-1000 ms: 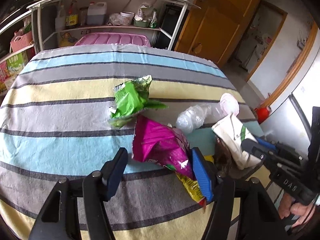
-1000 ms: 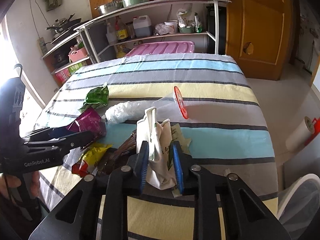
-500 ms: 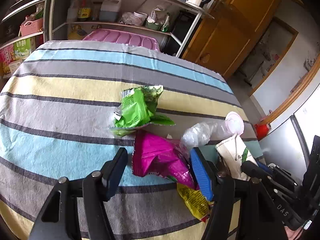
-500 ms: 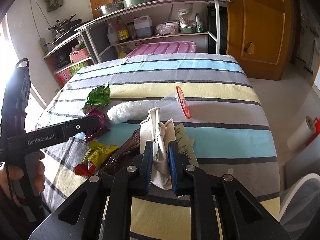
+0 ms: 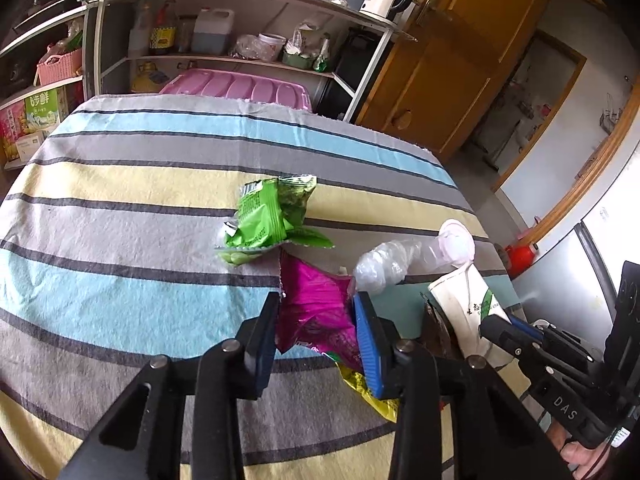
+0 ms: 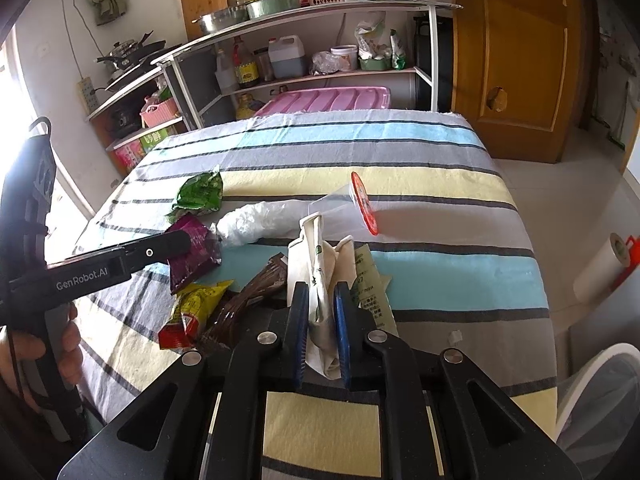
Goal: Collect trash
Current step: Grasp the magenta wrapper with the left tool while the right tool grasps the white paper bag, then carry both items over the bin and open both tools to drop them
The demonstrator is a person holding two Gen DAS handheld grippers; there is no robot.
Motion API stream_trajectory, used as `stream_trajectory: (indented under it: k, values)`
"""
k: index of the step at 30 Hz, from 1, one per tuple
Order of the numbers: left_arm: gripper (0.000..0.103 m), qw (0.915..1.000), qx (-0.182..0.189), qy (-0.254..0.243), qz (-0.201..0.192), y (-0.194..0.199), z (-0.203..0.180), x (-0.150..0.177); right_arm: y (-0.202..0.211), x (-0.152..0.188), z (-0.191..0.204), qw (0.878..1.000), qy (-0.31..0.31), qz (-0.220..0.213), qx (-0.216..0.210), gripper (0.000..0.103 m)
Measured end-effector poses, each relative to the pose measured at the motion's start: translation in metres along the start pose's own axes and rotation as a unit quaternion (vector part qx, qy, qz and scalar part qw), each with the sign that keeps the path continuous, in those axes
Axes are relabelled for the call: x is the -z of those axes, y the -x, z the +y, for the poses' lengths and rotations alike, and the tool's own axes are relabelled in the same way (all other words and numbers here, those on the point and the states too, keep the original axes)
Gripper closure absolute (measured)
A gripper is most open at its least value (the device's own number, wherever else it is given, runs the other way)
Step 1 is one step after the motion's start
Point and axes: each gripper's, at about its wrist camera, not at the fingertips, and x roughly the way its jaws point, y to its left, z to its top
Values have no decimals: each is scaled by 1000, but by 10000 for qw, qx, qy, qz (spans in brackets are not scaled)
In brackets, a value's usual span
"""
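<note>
Left gripper (image 5: 316,334) fingers closing around magenta wrapper (image 5: 316,312) on striped counter (image 5: 120,240); right gripper (image 6: 322,328) fingers closing, pinched on white paper bag (image 6: 316,264) beside yellow wrapper (image 6: 192,304), green wrapper (image 5: 268,216) near

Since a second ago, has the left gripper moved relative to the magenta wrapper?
Yes. The left gripper has advanced onto the magenta wrapper; its jaws are closing around it, toward the green wrapper.

Daylit room, window (image 6: 12,92) glare blown out, fisheye-bent dark corners, perhaps slightly soft edges
</note>
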Motion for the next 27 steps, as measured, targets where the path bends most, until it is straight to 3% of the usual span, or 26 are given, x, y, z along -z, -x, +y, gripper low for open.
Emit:
stream_trajectory:
  k: [12, 20, 27]
  values:
    - [65, 9996, 102, -90, -238, 31, -9, 3, 31, 6, -8, 9992, -199, -344, -58, 90]
    - [65, 9981, 276, -362, -425, 52, -36, 6, 61, 18, -13, 9977, -323, -597, -41, 91]
    - [65, 9961, 510, -626, -364, 53, -68, 13, 91, 30, -27, 9949, -534, -853, 79, 91]
